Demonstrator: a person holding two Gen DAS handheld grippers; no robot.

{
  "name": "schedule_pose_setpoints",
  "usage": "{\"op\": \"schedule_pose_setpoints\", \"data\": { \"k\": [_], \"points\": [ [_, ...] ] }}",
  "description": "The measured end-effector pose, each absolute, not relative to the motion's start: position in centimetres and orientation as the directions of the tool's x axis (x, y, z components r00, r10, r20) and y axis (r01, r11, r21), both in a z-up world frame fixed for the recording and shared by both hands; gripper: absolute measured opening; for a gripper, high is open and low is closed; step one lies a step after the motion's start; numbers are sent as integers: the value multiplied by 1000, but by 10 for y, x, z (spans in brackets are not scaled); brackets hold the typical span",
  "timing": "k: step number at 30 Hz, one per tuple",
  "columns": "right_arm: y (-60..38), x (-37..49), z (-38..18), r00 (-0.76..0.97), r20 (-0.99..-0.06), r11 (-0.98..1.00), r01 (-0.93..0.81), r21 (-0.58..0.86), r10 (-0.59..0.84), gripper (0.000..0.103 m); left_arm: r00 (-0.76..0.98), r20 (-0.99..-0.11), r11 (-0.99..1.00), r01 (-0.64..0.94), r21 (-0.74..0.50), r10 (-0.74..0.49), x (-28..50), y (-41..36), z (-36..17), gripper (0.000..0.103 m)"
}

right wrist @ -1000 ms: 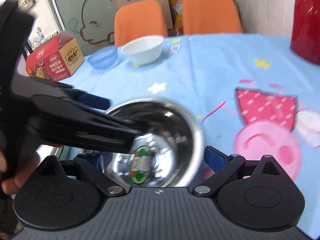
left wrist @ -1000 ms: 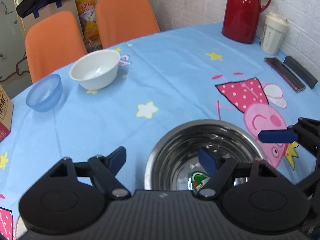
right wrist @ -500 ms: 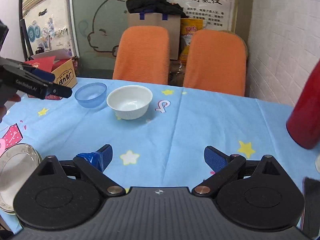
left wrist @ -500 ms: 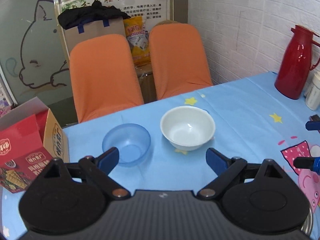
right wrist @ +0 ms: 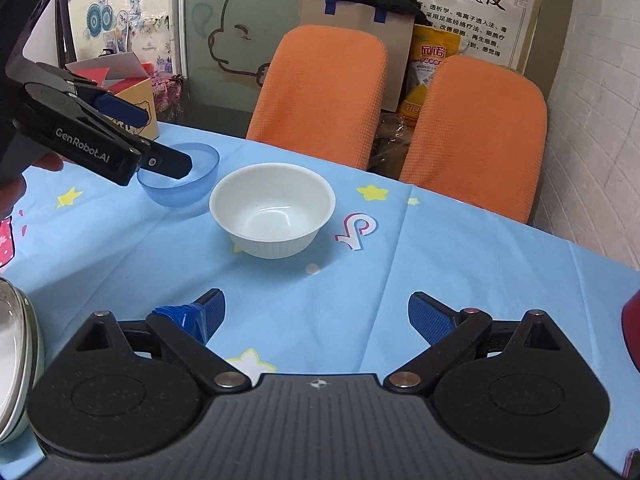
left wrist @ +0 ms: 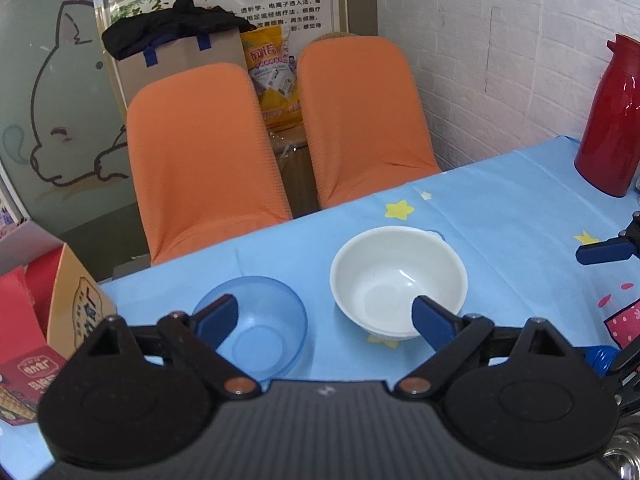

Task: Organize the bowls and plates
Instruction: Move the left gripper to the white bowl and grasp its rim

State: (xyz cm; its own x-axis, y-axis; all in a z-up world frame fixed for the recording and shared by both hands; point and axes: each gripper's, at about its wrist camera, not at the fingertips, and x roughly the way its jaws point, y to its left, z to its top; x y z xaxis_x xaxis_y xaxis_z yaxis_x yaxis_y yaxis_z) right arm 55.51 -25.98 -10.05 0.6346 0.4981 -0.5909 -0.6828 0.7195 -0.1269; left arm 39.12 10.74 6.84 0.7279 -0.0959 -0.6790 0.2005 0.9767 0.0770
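A white bowl [left wrist: 398,280] and a clear blue bowl [left wrist: 256,328] stand side by side near the table's far edge. My left gripper [left wrist: 324,320] is open just short of them. One fingertip shows in front of the blue bowl, the other in front of the white bowl, and nothing is gripped. In the right wrist view the white bowl [right wrist: 272,208] sits ahead of my right gripper [right wrist: 318,316], which is open and empty over bare cloth. The left gripper [right wrist: 156,140] reaches in from the left over the blue bowl [right wrist: 180,184].
A steel bowl [right wrist: 12,360] sits at the near left edge. A red thermos [left wrist: 612,120] stands at the far right by the brick wall. A red cardboard box [left wrist: 32,320] is on the left. Two orange chairs [left wrist: 200,160] stand behind the blue tablecloth [right wrist: 440,260].
Both grippers have left the steel bowl and moved across the table toward the white and blue bowls. The left jaws stand wider than a second ago.
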Motion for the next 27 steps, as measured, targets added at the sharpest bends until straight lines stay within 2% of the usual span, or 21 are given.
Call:
{"op": "schedule_pose_setpoints", "data": {
  "k": [5, 10, 16, 27],
  "points": [
    [-246, 576, -113, 577, -598, 679, -730, -73, 556, 86, 709, -697, 974, 216, 65, -110, 426, 106, 61, 93],
    [-225, 594, -126, 556, -624, 667, -741, -73, 549, 86, 641, -740, 950, 312, 6, -206, 472, 99, 51, 93],
    [-213, 611, -135, 539, -637, 661, -748, -61, 551, 86, 595, -783, 924, 374, 72, -180, 503, 76, 25, 93],
    [-185, 624, -151, 538, -622, 643, -763, -72, 569, 84, 542, -821, 919, 390, 57, -179, 514, 61, -8, 91]
  ]
}}
